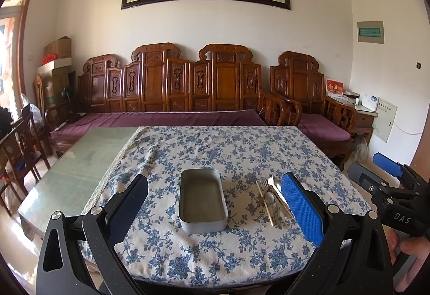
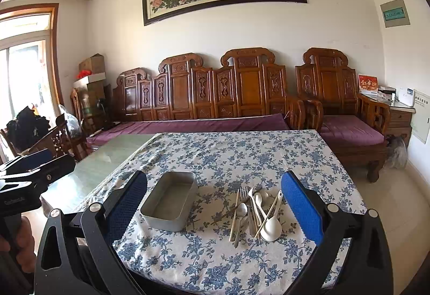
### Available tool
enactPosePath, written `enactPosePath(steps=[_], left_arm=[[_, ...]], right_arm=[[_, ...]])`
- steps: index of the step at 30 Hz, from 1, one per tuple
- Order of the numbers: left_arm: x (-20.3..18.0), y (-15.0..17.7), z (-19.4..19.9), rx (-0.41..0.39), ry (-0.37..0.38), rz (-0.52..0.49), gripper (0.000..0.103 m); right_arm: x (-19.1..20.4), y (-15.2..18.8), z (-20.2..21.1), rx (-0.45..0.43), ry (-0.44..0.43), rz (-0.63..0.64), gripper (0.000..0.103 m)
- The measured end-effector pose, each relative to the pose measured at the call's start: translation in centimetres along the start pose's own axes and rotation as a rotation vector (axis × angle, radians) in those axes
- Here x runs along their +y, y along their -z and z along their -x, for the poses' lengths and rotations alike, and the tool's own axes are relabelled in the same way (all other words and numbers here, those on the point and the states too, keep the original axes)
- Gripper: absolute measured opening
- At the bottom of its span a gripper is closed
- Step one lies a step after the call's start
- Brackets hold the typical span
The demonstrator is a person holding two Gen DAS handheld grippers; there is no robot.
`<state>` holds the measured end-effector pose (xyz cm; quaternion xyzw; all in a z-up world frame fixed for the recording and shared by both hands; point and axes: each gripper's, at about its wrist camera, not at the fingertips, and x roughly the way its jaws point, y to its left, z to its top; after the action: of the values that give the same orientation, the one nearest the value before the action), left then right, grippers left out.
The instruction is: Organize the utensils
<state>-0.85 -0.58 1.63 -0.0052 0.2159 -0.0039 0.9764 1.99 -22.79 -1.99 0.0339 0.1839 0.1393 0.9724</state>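
An empty grey metal tray (image 1: 203, 201) (image 2: 169, 202) sits on the blue-flowered tablecloth (image 1: 215, 149) (image 2: 233, 152). To its right lies a pile of utensils (image 1: 271, 199) (image 2: 255, 211): a fork (image 2: 246, 196), a metal spoon (image 2: 241, 210), white plastic spoons (image 2: 271, 229) and chopsticks (image 2: 234, 214). My left gripper (image 1: 215, 203) is open and empty, held above the table's near edge with the tray between its fingers. My right gripper (image 2: 215, 203) is open and empty, with the utensils and tray between its fingers. Each gripper shows at the edge of the other's view (image 1: 389, 176) (image 2: 32, 168).
The cloth covers the right part of a glass-topped table (image 1: 80, 166) (image 2: 107, 160). A carved wooden sofa (image 1: 174, 90) (image 2: 215, 96) with purple cushions stands behind it. Wooden chairs (image 1: 18, 149) stand at the left, and a side cabinet (image 2: 400, 117) at the right.
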Motion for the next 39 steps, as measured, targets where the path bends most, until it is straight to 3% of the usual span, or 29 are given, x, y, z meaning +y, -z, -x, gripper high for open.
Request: enactPosePath(steps=[31, 39], left_arm=[[-0.4, 0.3, 0.0, -0.004, 0.008, -0.001, 0.096], [-0.4, 1.3, -2.1, 0.055, 0.024, -0.011, 0.096]], right_arm=[[0.2, -0.1, 0.1, 0.0, 0.0, -0.001, 0.1], [-0.3, 0.1, -0.6, 0.025, 0.007, -0.005, 0.1]])
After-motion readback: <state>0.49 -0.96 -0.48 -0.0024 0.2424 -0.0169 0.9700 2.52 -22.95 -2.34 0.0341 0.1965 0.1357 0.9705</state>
